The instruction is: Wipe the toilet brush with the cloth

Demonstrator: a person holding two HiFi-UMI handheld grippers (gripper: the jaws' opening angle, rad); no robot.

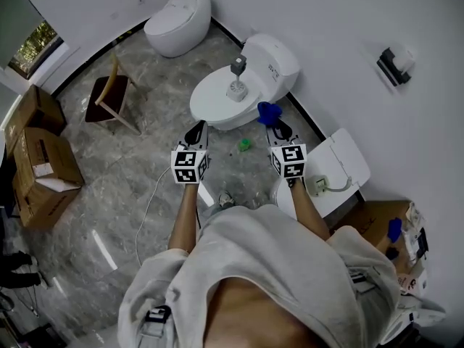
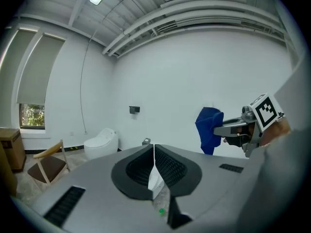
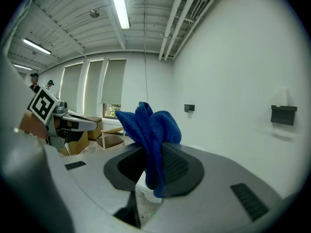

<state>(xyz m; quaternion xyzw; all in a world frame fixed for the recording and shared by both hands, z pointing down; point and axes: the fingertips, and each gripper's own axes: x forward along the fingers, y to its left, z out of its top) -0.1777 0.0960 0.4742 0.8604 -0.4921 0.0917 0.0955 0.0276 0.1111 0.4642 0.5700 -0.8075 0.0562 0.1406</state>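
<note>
The toilet brush stands upright in its holder on the closed lid of the white toilet; in the left gripper view the brush is a small grey shape just past the jaws. My right gripper is shut on a bunched blue cloth, held to the right of the toilet and short of the brush. In the right gripper view the cloth fills the jaws of that gripper. My left gripper hovers before the toilet's front rim, shut and empty.
A second white toilet stands at the back, a wooden chair to the left, cardboard boxes further left. A small green object lies on the floor between the grippers. A white slab lies at right; a wall fitting hangs above it.
</note>
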